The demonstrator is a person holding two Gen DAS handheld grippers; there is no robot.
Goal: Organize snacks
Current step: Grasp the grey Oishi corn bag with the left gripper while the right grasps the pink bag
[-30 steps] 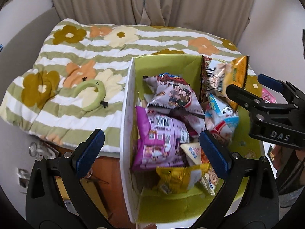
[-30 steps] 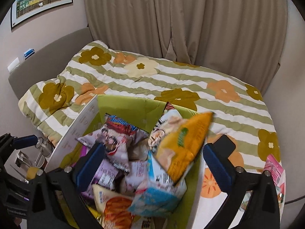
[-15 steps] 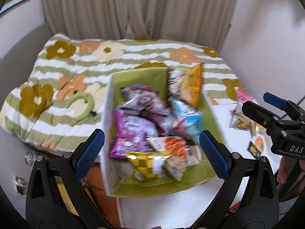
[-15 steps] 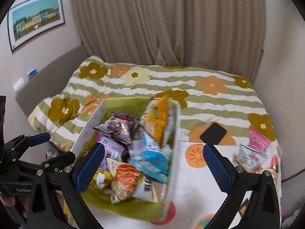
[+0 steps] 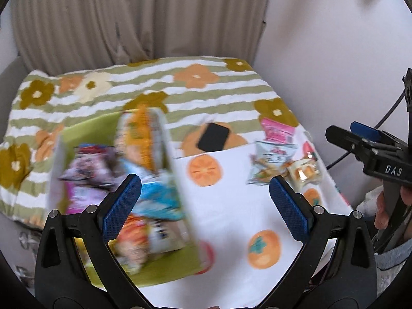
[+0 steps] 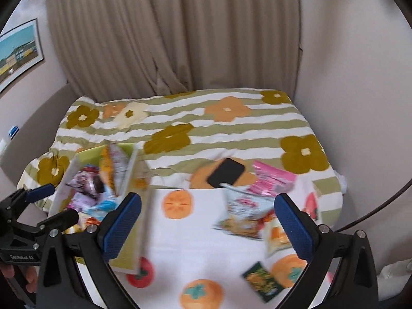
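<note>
One green box (image 6: 77,162) holds a heap of snack packets (image 5: 144,170); blur makes an exact count impossible, though at least five colours show. Four loose snack packets lie on the white cloth (image 6: 206,237): one pink (image 6: 273,180), one white with red lettering (image 6: 242,213), one pale orange (image 6: 276,234) and one small dark green (image 6: 262,280). One black phone (image 6: 226,172) rests on the one striped flowered blanket (image 6: 206,128). Two handheld grippers are visible, the left (image 5: 204,203) and the right (image 6: 206,226).

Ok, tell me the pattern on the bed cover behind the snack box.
Green and white stripes with flowers, on the bed cover; clearest in the right wrist view.
</note>
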